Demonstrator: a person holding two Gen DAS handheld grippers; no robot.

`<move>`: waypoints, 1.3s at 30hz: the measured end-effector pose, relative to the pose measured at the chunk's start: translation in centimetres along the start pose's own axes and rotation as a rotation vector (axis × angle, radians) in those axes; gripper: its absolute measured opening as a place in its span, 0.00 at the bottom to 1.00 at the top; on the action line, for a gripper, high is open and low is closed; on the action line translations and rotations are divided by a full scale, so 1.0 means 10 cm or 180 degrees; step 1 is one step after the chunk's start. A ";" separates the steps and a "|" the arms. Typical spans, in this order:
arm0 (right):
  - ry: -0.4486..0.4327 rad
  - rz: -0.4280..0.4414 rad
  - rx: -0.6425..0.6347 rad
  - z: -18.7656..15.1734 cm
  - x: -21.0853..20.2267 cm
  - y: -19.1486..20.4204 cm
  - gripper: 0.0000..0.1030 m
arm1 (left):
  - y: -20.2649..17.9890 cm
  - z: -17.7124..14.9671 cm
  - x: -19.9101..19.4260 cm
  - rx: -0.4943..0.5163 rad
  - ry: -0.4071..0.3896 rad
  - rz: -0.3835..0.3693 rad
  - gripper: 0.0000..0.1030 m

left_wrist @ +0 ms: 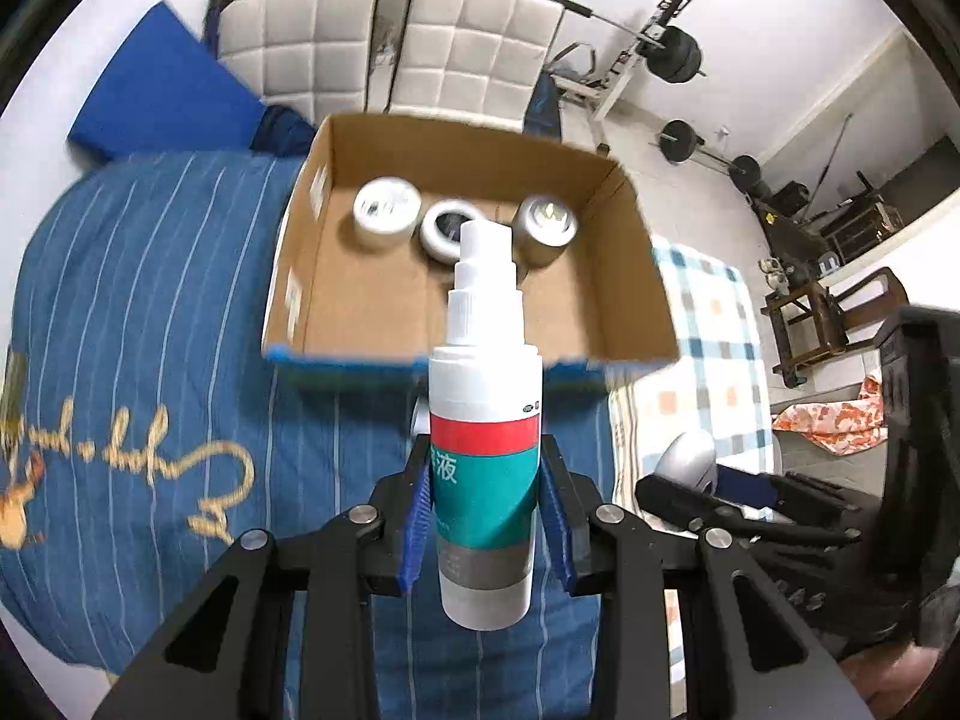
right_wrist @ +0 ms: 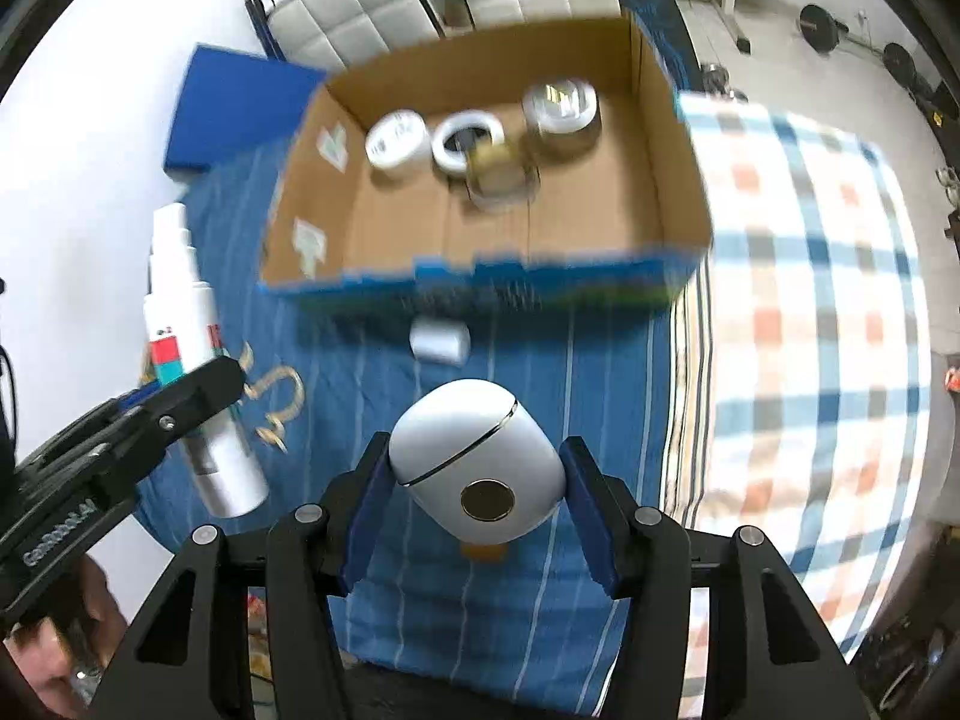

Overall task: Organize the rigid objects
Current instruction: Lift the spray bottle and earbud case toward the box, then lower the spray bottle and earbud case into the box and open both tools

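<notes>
You've got both grippers loaded short of the box [left_wrist: 624, 276], the left gripper [left_wrist: 487, 516] clamped on the bottle [left_wrist: 486, 444] and the right gripper [right_wrist: 474, 498] pinching the case [right_wrist: 474, 462], likely so both join the tape rolls [right_wrist: 468, 138] inside.

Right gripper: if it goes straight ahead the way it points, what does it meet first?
Probably the small white cylinder on the blue cloth, then the box's near wall. The right gripper holds a white case. Its height above the cloth is unclear.

Spray bottle [left_wrist: 486, 420] and white pod [right_wrist: 477, 468] held above bedspread.
</notes>
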State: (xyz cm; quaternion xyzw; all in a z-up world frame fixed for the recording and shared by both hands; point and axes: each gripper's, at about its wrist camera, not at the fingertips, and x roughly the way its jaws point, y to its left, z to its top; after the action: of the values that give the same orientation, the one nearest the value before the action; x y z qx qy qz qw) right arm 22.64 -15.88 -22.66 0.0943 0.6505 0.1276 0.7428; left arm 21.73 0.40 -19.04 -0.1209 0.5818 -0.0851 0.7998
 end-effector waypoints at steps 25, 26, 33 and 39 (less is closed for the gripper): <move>0.0475 -0.0572 0.0582 1.82 1.64 -0.64 0.56 | 0.68 1.35 1.97 -0.0056 0.1119 0.0324 0.29; 0.0494 -0.0593 0.0607 1.84 1.69 -0.65 0.56 | 0.70 1.34 2.05 -0.0051 0.1166 0.0349 0.29; 0.0624 -0.0775 0.0783 1.93 2.00 -0.76 0.56 | 0.77 1.27 2.35 -0.0029 0.1361 0.0411 0.29; 0.0679 -0.0833 0.0936 1.95 2.16 -0.87 0.57 | 0.84 1.22 2.44 -0.0080 0.1426 0.0444 0.29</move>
State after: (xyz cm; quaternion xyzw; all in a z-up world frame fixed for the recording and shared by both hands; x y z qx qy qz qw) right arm 45.19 -16.93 -43.04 0.1024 0.7437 -0.0568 0.6582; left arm 40.82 2.82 -40.17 -0.0684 0.7528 -0.0471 0.6530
